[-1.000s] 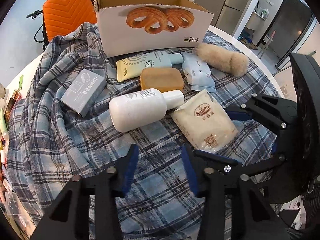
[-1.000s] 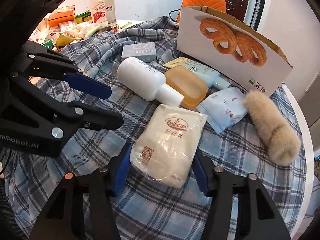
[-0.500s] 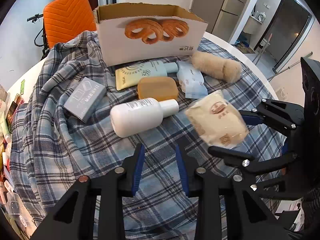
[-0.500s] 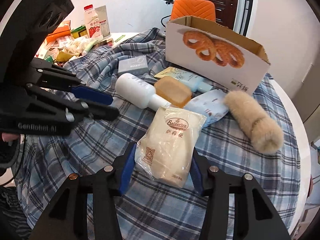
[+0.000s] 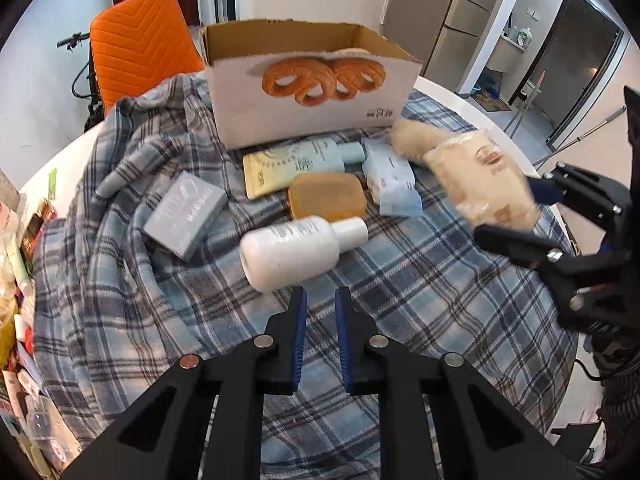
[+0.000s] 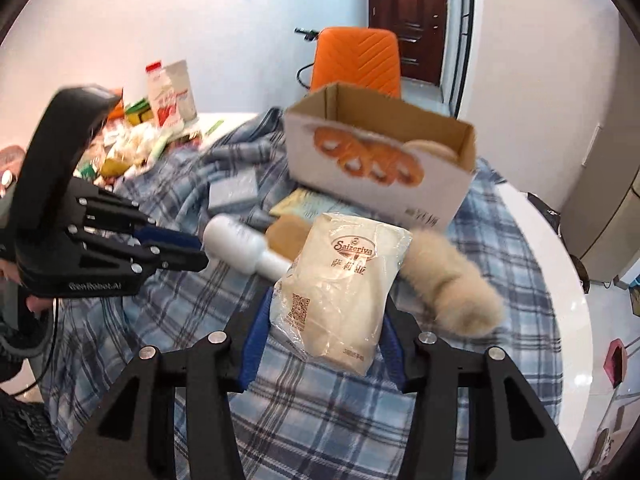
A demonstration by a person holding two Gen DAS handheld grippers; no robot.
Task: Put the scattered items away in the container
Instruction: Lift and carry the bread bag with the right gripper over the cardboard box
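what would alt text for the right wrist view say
The right hand-held gripper holds a clear bag of pale powder above a plaid cloth, facing an open cardboard box. Behind the bag lie a white bottle and a furry beige roll; the left hand-held gripper is at left.

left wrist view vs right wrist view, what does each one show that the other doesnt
Only the left wrist view shows the blue-white wipes pack and the refrigerator behind.

Only the right wrist view shows the printed label on the gripped food bag, the clutter pile at the table's far edge, and the brown door.

Both show the cardboard box, white bottle, orange soap, fluffy beige roll, grey box, plaid cloth and orange chair.
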